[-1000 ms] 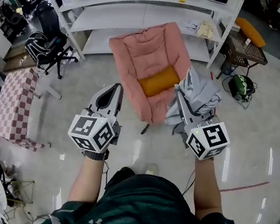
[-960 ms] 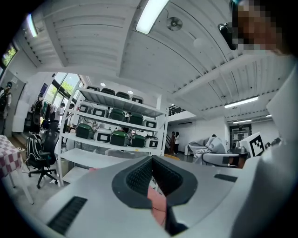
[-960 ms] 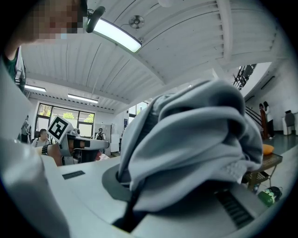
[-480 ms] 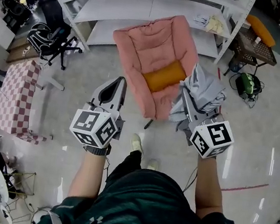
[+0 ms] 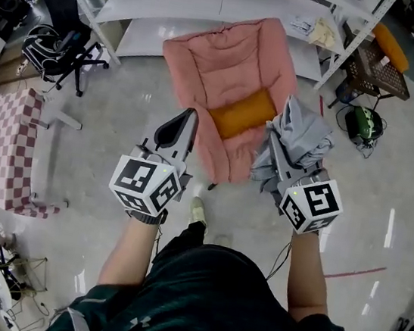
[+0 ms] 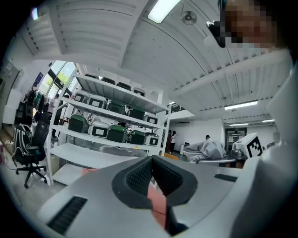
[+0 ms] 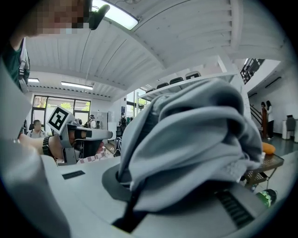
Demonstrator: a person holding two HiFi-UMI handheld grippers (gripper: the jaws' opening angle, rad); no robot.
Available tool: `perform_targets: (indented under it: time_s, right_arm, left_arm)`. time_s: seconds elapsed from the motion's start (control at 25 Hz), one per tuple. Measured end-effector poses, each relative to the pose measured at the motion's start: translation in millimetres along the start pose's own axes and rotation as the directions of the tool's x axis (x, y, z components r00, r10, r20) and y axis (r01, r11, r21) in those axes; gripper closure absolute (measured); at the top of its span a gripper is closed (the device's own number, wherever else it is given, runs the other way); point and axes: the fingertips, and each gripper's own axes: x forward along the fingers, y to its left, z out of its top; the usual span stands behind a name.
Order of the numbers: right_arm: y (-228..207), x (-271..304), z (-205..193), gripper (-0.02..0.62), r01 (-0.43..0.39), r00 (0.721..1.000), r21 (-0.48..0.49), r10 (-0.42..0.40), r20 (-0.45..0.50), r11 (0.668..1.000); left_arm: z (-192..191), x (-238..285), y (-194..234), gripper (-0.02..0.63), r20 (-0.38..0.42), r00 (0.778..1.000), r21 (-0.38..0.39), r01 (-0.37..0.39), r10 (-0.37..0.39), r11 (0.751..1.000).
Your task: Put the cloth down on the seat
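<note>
Carried but not delivered: cloth [image 5: 300, 139] clenched in right gripper [image 5: 274, 141], bunched in the air by the chair's [image 5: 222, 56] right edge, not yet on the seat [image 5: 238, 115]; left gripper [image 5: 189, 117] seemingly closed on nothing; left to do, reaching over the seat and releasing.

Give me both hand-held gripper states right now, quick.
Left hand-held gripper: closed, nothing between the jaws.
Right hand-held gripper: closed on the grey cloth.
</note>
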Motion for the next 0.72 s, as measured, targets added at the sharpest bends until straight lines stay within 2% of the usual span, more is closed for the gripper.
perform_targets:
  time_s: [0.36, 0.6, 0.72]
  right_arm:
    - [-11.6, 90.5, -36.0, 0.577, 0.038, 0.993, -0.062, -0.045, -0.112, 0.997]
    - [-30.2, 130.1, -78.0, 0.576, 0.039, 0.977, -0.074, -0.054, -0.207, 0.997]
    - [-44.3, 153.4, -108.2, 0.577, 0.012, 0.966, -0.084, -0.033, -0.256, 0.996]
  left_arm:
    - [-20.3, 60.0, 74.1, 0.600, -0.021, 0.998, -0.017, 0.060, -0.060, 0.998]
    - [-46.5, 92.2, 99.9, 0.600, -0.040, 0.996, -0.036, 0.076, -0.078, 0.996]
    - [-68.7, 113.6, 108.6, 0.600, -0.050, 0.996, -0.047, 0.075, -0.078, 0.996]
